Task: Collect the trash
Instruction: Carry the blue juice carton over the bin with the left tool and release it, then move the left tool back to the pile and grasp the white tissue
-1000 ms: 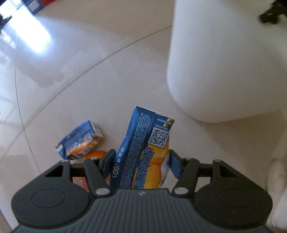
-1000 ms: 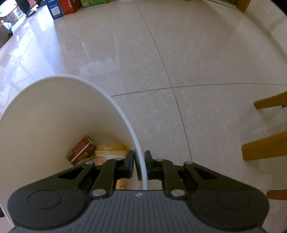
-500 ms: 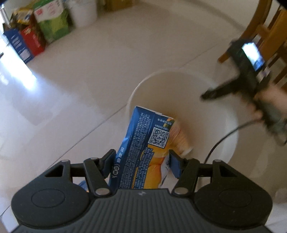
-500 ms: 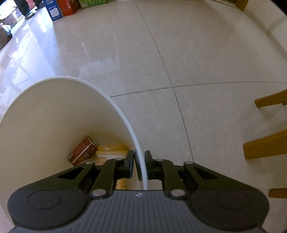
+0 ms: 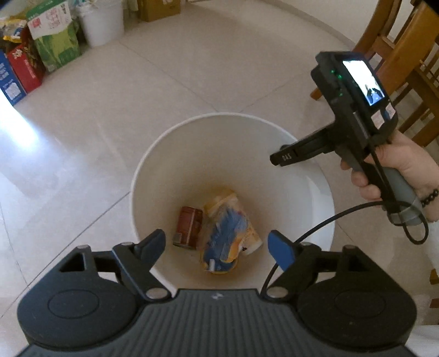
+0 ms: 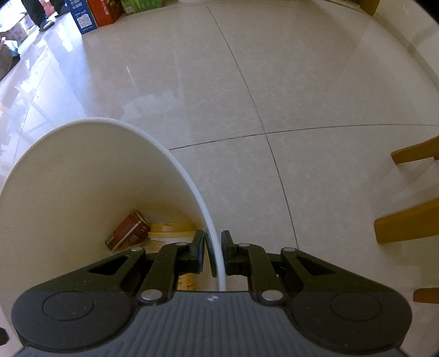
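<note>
My left gripper (image 5: 216,241) hangs over the mouth of the white bin (image 5: 192,153), its jaws opening with nothing between them. Below it a blue-and-orange drink carton (image 5: 227,233), blurred, lies in the bin's bottom beside a red-brown carton (image 5: 189,225) and a pale yellow cup (image 5: 249,228). My right gripper (image 6: 215,255) is shut on the bin's rim (image 6: 192,189), one finger inside the wall and one outside. In the left wrist view a hand (image 5: 397,170) holds that gripper's handle at the bin's right side. The red-brown carton (image 6: 129,229) also shows past the right fingers.
Wooden chair legs (image 6: 406,219) stand on the pale tiled floor right of the bin, with chairs (image 5: 406,55) behind. Boxes and bags (image 5: 41,55) and a white bucket (image 5: 101,22) line the far left. A black cable (image 5: 315,228) hangs over the bin. Someone's feet (image 6: 41,16) stand far off.
The left gripper rose from floor level to above the bin with the blue-and-orange carton, then opened; the carton dropped into the bin. The right gripper kept still on the rim.
</note>
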Action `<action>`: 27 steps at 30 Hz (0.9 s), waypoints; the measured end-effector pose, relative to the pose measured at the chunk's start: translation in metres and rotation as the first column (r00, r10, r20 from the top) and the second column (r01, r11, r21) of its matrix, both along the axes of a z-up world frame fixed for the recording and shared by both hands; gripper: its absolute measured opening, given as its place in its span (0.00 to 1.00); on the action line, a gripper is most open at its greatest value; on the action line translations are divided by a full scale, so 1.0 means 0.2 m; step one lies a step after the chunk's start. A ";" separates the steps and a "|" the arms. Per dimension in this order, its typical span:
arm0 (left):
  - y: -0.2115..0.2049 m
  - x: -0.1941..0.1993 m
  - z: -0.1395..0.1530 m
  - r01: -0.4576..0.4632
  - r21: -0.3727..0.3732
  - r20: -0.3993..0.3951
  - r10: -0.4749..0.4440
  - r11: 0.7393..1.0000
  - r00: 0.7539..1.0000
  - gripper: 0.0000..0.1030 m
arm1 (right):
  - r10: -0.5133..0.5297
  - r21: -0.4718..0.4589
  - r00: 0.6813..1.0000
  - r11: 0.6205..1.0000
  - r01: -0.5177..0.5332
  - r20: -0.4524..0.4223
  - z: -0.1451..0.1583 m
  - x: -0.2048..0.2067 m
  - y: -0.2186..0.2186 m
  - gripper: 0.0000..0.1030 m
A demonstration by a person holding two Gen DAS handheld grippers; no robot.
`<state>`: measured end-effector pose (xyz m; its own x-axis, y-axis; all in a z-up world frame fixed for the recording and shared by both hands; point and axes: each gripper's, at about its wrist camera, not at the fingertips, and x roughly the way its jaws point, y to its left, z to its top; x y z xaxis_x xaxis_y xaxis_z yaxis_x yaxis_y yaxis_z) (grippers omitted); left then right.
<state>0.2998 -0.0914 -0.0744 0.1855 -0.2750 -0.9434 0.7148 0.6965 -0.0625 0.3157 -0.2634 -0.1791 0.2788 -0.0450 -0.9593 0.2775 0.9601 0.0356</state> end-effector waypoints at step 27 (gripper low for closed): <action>0.85 -0.23 -0.56 -0.333 0.061 0.105 0.325 0.941 0.940 0.86 | -0.002 0.000 1.000 1.000 0.002 -0.003 0.00 0.00 0.00 0.14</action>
<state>0.2537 0.0787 -0.1856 0.3399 -0.1114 -0.9338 0.4450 0.8938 0.0553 0.3157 -0.2642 -0.1791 0.2757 -0.0457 -0.9602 0.2798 0.9594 0.0347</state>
